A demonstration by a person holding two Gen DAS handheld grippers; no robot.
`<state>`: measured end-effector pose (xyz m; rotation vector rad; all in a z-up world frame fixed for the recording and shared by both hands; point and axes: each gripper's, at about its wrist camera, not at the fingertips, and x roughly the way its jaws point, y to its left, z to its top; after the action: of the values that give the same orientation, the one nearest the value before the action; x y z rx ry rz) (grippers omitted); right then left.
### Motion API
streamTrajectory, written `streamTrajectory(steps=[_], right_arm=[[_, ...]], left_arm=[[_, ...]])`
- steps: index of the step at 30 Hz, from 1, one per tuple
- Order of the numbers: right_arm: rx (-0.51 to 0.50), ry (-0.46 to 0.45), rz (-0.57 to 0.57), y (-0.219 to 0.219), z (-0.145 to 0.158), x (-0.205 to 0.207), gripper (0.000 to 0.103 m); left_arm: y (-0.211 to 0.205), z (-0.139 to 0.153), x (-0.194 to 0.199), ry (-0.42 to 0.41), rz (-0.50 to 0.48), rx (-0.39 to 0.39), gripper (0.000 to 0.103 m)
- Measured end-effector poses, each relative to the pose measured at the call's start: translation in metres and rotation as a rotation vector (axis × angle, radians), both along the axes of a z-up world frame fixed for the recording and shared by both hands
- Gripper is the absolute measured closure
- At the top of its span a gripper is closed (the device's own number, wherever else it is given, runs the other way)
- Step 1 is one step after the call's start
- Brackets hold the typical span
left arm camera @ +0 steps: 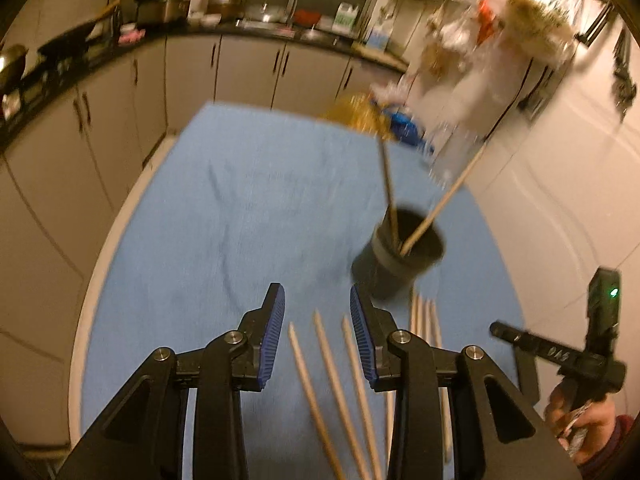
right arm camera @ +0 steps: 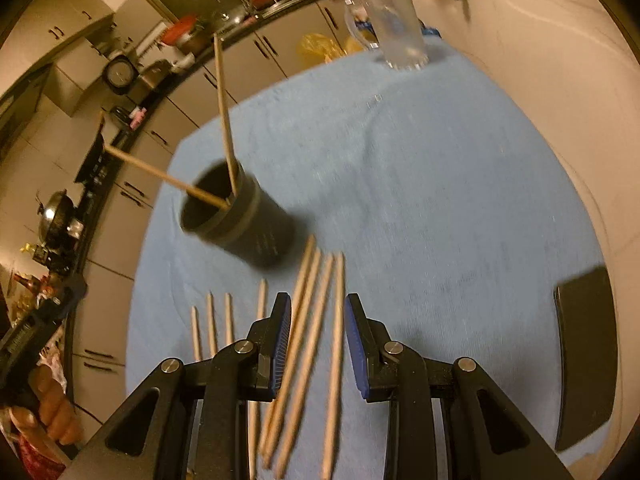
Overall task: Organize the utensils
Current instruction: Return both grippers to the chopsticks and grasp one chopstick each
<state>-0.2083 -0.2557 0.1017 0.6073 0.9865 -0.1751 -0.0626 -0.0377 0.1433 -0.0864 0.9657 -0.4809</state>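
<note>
We see loose wooden chopsticks lying on the blue-clothed table under our left hand-held gripper and right hand-held gripper. Both tilt downward, jaws apart, gripping nothing. Just beyond them, a dark cup holds two chopsticks.

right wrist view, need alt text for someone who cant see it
The right claw hangs open over four wooden chopsticks lying on a blue cloth. A dark cup beyond them holds two chopsticks, four more chopsticks lie to the left, and a clear glass mug stands at the far edge.
</note>
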Motion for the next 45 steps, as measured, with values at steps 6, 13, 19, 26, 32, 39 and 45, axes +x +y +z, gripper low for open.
streamTrajectory(steps=[6,13,19,26,32,39,45], right_arm=[[-0.002,0.043,0.019,0.015,-0.02,-0.015,0.074],[-0.012,0.092,0.002,0.022,-0.036,-0.019,0.074],[-0.006,0.121,-0.015,0.011,-0.042,-0.014,0.074],[-0.001,0.147,0.008,0.001,-0.05,0.011,0.074],[-0.011,0.187,0.067,0.007,-0.06,0.041,0.073],[-0.043,0.277,0.122,0.018,-0.079,0.067,0.073],[-0.014,0.27,0.122,0.021,-0.079,0.071,0.096]], left_arm=[[0.004,-0.047,-0.027,0.079,-0.019,0.071,0.071],[-0.005,-0.083,-0.025,0.156,-0.039,0.123,0.071],[-0.026,-0.106,-0.008,0.205,-0.051,0.173,0.071],[-0.048,-0.114,0.0,0.176,-0.057,0.263,0.092],[-0.042,-0.116,0.006,0.177,-0.043,0.275,0.095],[-0.047,-0.119,0.012,0.171,-0.061,0.298,0.094],[-0.049,-0.119,0.008,0.155,-0.059,0.306,0.095]])
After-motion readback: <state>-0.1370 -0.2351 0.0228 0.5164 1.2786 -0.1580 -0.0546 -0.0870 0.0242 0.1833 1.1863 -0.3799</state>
